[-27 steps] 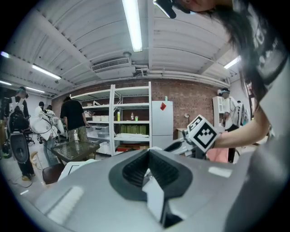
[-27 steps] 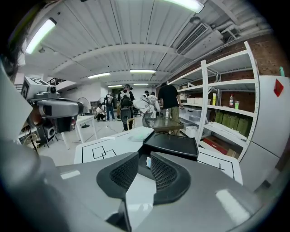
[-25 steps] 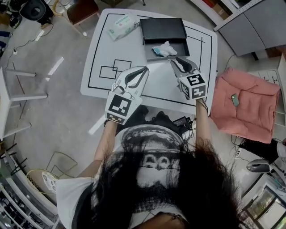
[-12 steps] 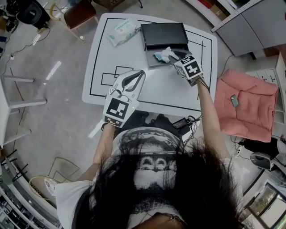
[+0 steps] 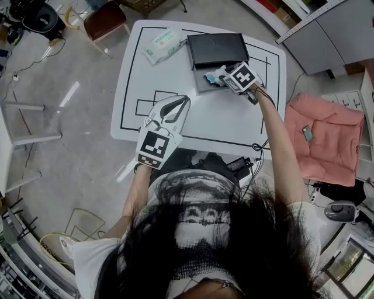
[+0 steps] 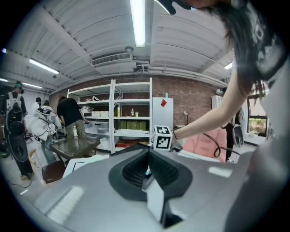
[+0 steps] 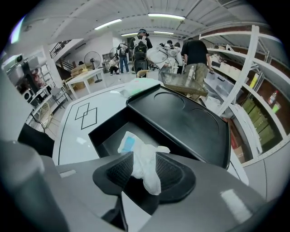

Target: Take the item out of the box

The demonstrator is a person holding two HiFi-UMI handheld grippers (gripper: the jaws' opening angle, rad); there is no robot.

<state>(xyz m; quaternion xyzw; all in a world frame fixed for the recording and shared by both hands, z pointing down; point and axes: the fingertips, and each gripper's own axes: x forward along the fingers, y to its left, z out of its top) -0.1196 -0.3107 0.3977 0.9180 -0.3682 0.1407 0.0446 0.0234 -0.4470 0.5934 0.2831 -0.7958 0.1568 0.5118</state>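
At the bottom of the head view the person's left arm is bent close to the body. It holds the left tool over the near edge of the white table, its tip aimed up and slightly right in the frame. Its jaws are drawn together with nothing between them. The right arm reaches out nearly straight along the right of the frame to the far side of the table. There the right tool tips steeply down into the black box, whose lid lies folded back beyond the open tray. In the right gripper view its jaws have just been opening and now stand wide apart. The crumpled white cloth lies between them in the tray, and the pads are not squeezing it; whether either pad brushes it I cannot tell. The cloth's long axis runs from a blue-marked end at upper left to a loose tail at lower right, which hangs toward the camera. Nothing else lies in the tray around it. Black outlines are drawn on the table. A pack of wipes lies left of the box, near the far edge. A pink cushion lies off the table at the right, and a chair stands beyond the upper left corner.
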